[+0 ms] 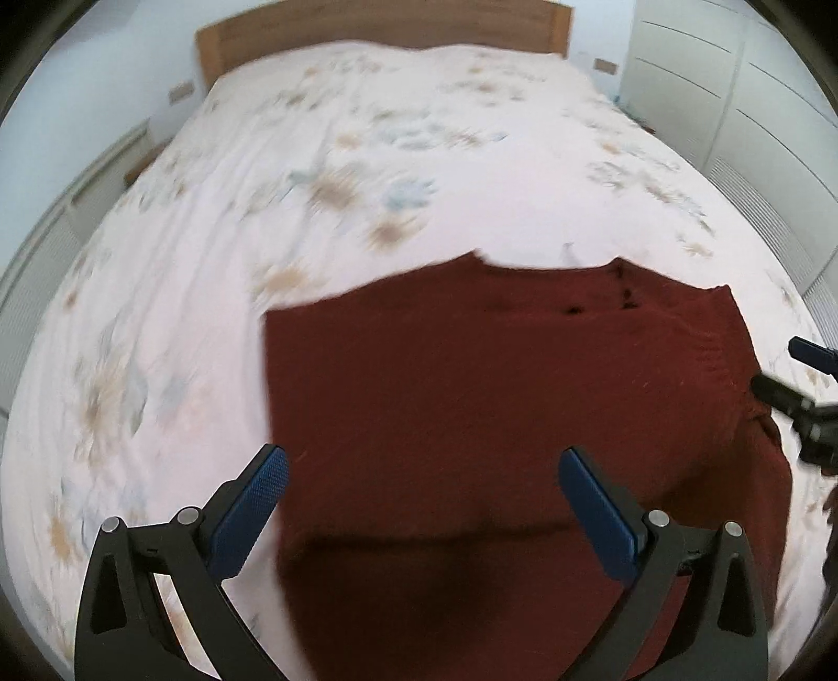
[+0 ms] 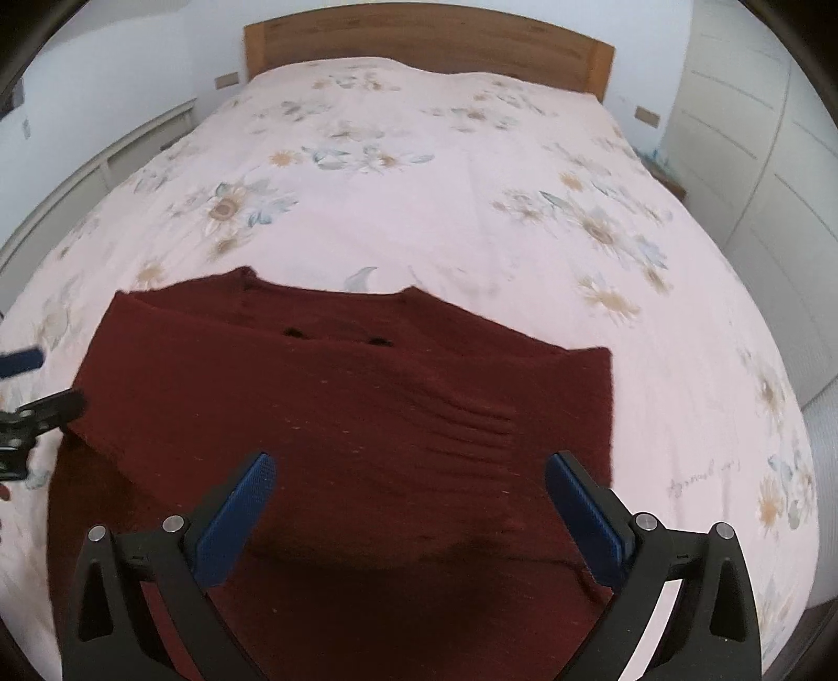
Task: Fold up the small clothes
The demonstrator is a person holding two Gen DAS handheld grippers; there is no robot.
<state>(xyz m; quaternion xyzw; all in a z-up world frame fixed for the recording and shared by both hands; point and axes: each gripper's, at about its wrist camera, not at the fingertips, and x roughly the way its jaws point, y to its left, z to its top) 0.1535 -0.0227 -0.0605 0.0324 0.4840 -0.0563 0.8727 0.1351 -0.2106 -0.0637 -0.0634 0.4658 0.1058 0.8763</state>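
While both tools hang above the bed, each shows its fingers wide apart
Left gripper [image 1: 421, 471]: jaws spread wide, blue pads [image 1: 251, 503] pinching nothing, poised over the near left part of the garment; its left finger is over the sheet just past the cloth's left edge
Right gripper [image 2: 411, 474]: jaws spread wide, nothing between them, poised over the near middle of the garment; whether either tool touches the cloth cannot be told
Dark red sweater [image 2: 324, 408]: knitted, lying flat on the near part of the bed, neckline toward the far side, one sleeve folded across its front
Bedspread [image 2: 471, 209]: pale pink with a faded flower print, covering the whole bed
Headboard [image 2: 419, 36]: wooden, at the far end
Wardrobe [image 2: 759, 131]: white panelled doors along the right wall
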